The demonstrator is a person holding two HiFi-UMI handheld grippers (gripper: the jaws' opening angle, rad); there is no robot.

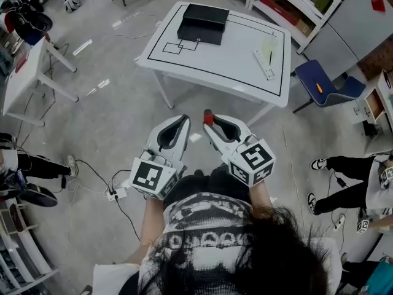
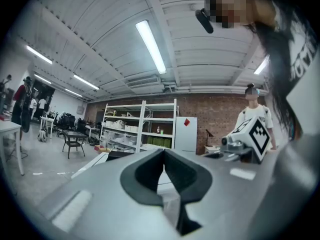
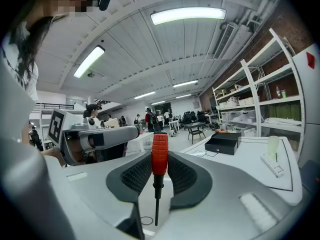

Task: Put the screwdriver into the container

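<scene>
Right claw (image 3: 160, 166) clamps red-handled screwdriver (image 3: 160, 151); left claw (image 2: 163, 155) closed, empty; black container (image 1: 202, 23) on white table (image 1: 245, 66)

Red-handled screwdriver (image 3: 159, 160) in the grip, black container (image 1: 202, 23) on the table (image 1: 236, 57)
The screwdriver, with a ribbed red handle and thin black shaft, is clamped by its handle between the right gripper's (image 1: 210, 121) pads. The container, a low rectangular box, sits at the white table's far left part, well apart from it.
</scene>
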